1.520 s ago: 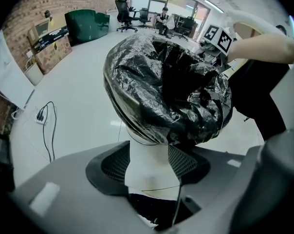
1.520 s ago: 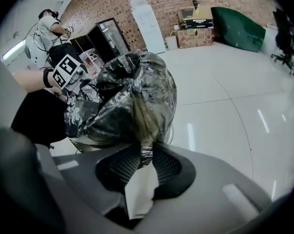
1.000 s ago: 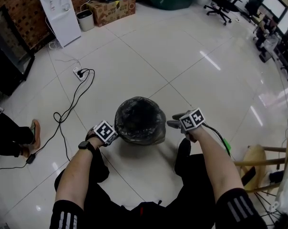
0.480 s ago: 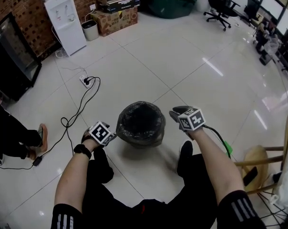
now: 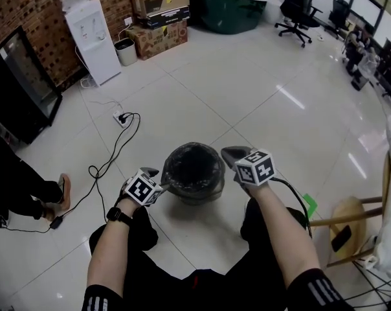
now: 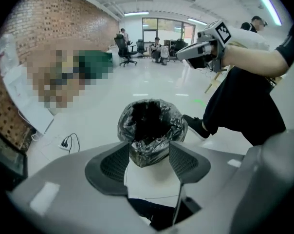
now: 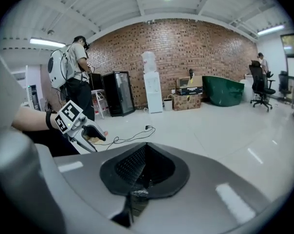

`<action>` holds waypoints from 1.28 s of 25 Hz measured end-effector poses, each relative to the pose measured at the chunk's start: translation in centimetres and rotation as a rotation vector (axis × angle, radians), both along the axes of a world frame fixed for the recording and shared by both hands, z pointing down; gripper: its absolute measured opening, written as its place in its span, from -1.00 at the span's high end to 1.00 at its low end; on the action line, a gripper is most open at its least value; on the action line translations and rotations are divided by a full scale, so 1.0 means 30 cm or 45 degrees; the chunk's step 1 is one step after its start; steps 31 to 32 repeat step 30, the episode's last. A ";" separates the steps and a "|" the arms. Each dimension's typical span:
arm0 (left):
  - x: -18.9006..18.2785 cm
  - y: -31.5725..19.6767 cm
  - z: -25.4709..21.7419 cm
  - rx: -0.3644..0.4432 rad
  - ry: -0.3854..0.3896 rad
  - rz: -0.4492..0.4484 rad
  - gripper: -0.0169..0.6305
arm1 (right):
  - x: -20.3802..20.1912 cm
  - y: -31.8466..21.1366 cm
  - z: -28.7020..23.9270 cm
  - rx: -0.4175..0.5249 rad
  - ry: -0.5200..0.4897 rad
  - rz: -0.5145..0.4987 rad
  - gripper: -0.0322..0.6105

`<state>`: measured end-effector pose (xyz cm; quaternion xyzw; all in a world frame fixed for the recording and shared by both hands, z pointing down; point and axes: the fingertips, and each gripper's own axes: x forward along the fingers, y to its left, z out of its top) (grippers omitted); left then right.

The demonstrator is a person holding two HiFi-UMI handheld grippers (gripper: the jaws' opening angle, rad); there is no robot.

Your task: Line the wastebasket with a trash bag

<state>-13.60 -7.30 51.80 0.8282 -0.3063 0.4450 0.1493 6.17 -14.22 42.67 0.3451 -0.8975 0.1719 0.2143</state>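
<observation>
The round wastebasket [image 5: 194, 172] stands on the floor between my knees, with a shiny black trash bag [image 6: 152, 123] folded over its rim. My left gripper [image 5: 158, 180] hangs just left of the rim and above it. Its jaws are open, and the lined basket shows beyond them in the left gripper view. My right gripper [image 5: 229, 153] is raised above the right side of the rim and points toward the brick wall. Its jaws [image 7: 144, 167] are shut, with nothing clearly between them. Each gripper also appears in the other's view: the right gripper [image 6: 200, 50] and the left gripper [image 7: 83, 130].
A power strip with a black cable [image 5: 121, 118] lies on the tiles to the left. A person's foot [image 5: 63, 193] is at the far left. A wooden stool [image 5: 349, 220] stands at the right. A water dispenser [image 5: 92, 37], cardboard boxes [image 5: 160, 18] and a small bin [image 5: 125, 52] line the brick wall.
Both grippers have lifted off the basket rim and come up toward the camera. The right gripper's jaws have gone from open to shut.
</observation>
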 end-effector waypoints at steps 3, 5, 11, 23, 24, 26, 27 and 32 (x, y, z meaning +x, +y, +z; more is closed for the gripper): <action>0.059 0.017 -0.085 0.099 0.038 0.016 0.17 | 0.003 0.026 -0.010 0.015 -0.053 0.020 0.88; 0.093 0.019 -0.131 0.165 0.054 0.049 0.17 | -0.005 0.034 -0.007 0.045 -0.030 0.007 0.88; 0.133 -0.058 -0.180 0.262 -0.043 0.150 0.17 | -0.075 0.034 0.023 0.099 0.104 -0.109 0.88; 0.132 -0.145 -0.207 0.325 -0.066 0.205 0.19 | -0.091 -0.003 0.075 0.110 0.278 -0.202 0.88; 0.135 -0.144 -0.211 0.327 -0.059 0.205 0.19 | -0.092 0.000 0.073 0.113 0.279 -0.204 0.88; 0.139 -0.140 -0.215 0.329 -0.048 0.203 0.19 | -0.095 0.006 0.068 0.113 0.273 -0.205 0.88; 0.141 -0.137 -0.215 0.330 -0.043 0.203 0.20 | -0.097 0.011 0.067 0.111 0.270 -0.205 0.88; 0.142 -0.132 -0.215 0.335 -0.031 0.199 0.21 | -0.105 0.021 0.068 0.110 0.264 -0.203 0.88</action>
